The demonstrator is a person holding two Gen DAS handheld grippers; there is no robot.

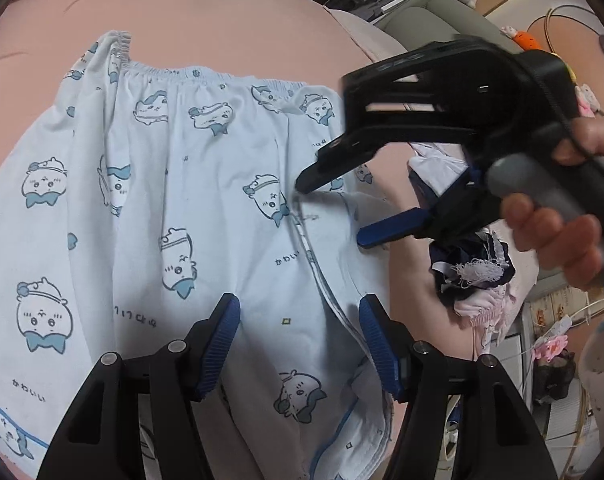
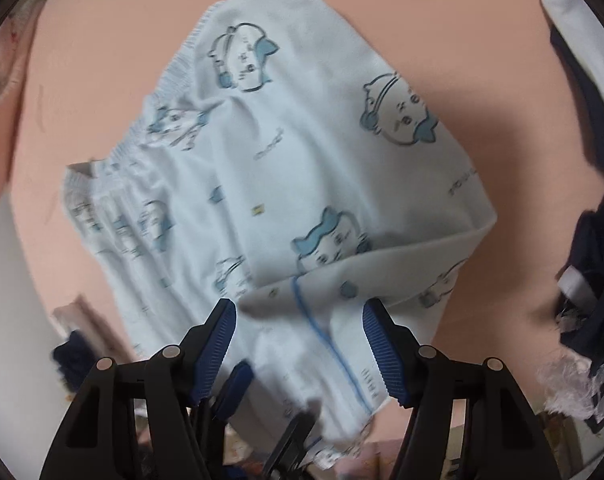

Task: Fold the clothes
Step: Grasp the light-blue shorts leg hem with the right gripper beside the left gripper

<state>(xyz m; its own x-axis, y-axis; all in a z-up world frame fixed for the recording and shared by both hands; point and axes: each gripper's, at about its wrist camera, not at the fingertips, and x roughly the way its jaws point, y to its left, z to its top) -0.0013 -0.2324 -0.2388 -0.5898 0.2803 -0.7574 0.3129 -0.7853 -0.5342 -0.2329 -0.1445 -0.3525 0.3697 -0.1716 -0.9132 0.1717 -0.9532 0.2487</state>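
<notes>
Light blue pajama shorts (image 1: 189,200) with a cartoon print lie on a pink bed sheet (image 1: 241,24), waistband at the far side. My left gripper (image 1: 299,344) is open just above the shorts' near part, a seam edge between its fingers. My right gripper (image 1: 330,212) shows in the left wrist view, held in a hand, open, its tips at the shorts' right side by the seam. In the right wrist view the right gripper (image 2: 299,344) is open over a folded leg hem (image 2: 342,320) of the shorts (image 2: 302,152).
A pile of dark navy and white clothes (image 1: 466,264) lies on the bed to the right; it also shows in the right wrist view (image 2: 594,260). Beyond the bed's right edge are boxes and toys (image 1: 550,344). A chair (image 1: 434,12) stands at the back.
</notes>
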